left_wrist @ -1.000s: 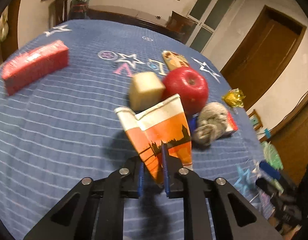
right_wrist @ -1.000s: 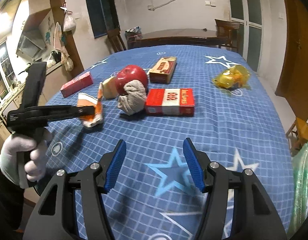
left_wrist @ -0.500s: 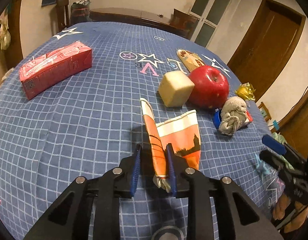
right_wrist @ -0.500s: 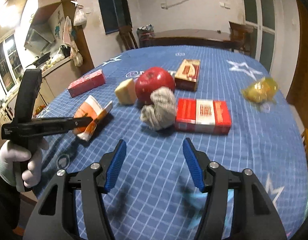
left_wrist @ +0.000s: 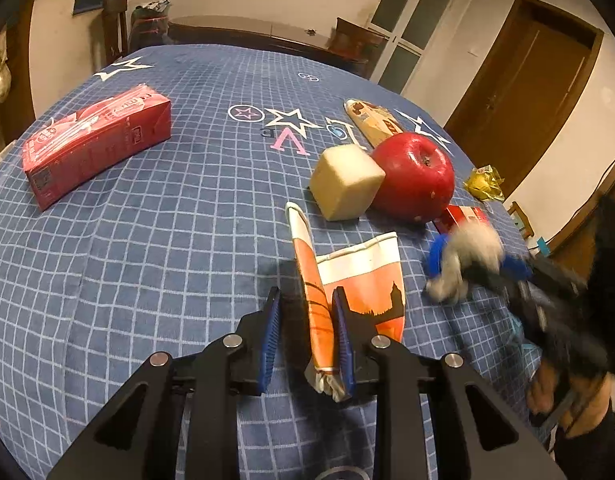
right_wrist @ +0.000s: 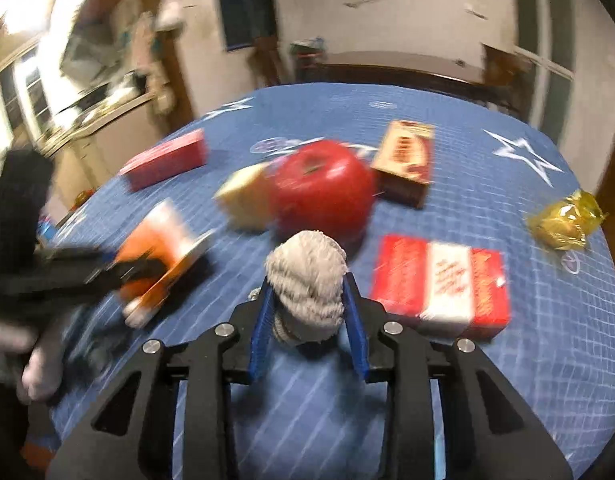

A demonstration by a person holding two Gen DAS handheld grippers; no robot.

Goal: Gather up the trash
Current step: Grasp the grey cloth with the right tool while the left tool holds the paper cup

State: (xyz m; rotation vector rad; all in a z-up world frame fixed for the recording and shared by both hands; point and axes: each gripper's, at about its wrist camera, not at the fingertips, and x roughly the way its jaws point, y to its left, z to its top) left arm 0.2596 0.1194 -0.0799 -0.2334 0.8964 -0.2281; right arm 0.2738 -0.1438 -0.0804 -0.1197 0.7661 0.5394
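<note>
Right tool (right_wrist: 309, 314) points down at a slant toward the table (right_wrist: 547, 360), its blue jaws closing around a grey crumpled rag (right_wrist: 307, 280) that sits between them, pads at both its flanks. Just beyond the rag lies a red apple (right_wrist: 321, 188), with a pale cube (right_wrist: 247, 196) touching the apple's left side and a brown carton (right_wrist: 407, 160) farther off to the right. Beside the tool's right jaw rests a red and white box (right_wrist: 443, 280); well off to the right lies a yellow wrapper (right_wrist: 563, 220). Left tool (left_wrist: 307, 332) also tilts downward, held in a white-gloved hand (right_wrist: 23, 356) at the table's edge. Its jaws stand slightly spread, with a flattened orange paper cup (left_wrist: 347, 280) lying on the table between them; the right pad touches the cup's folded edge, the left pad stands clear of it. Far to that tool's left lies a red drink carton (left_wrist: 95, 144).
</note>
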